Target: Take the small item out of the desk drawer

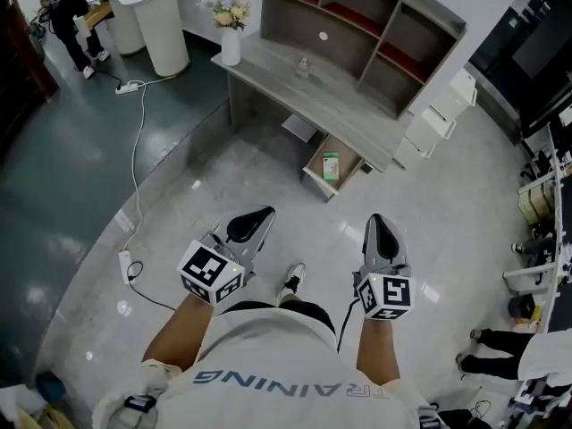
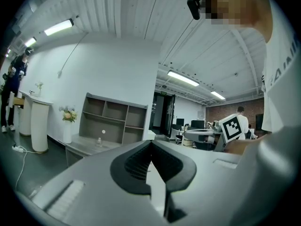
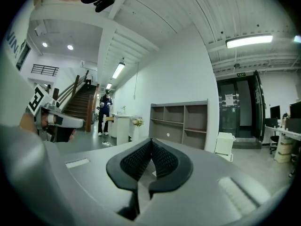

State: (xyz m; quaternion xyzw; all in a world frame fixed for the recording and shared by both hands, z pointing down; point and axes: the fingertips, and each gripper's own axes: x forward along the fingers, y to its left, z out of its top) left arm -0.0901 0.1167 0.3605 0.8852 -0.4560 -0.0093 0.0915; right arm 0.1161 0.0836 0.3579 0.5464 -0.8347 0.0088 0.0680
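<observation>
A grey desk (image 1: pixel 295 83) with a shelf unit (image 1: pixel 366 29) stands ahead of me. Its low drawer (image 1: pixel 313 170) is pulled open, and a small green item (image 1: pixel 331 165) lies inside. Both grippers hang over the floor well short of the drawer. My left gripper (image 1: pixel 261 214) is shut and empty; in the left gripper view its jaws (image 2: pixel 150 144) meet with nothing between them. My right gripper (image 1: pixel 377 222) is also shut and empty, its tips (image 3: pixel 151 142) touching. The desk (image 2: pixel 84 147) and the shelf unit (image 3: pixel 183 121) show far off in both gripper views.
A vase of flowers (image 1: pixel 231 32) and a small bottle (image 1: pixel 304 64) stand on the desk. A white drawer cabinet (image 1: pixel 438 119) sits to its right, a white pedestal (image 1: pixel 165 25) at the far left. A cable and power strip (image 1: pixel 126 263) lie on the floor. A person (image 1: pixel 67 7) stands far left.
</observation>
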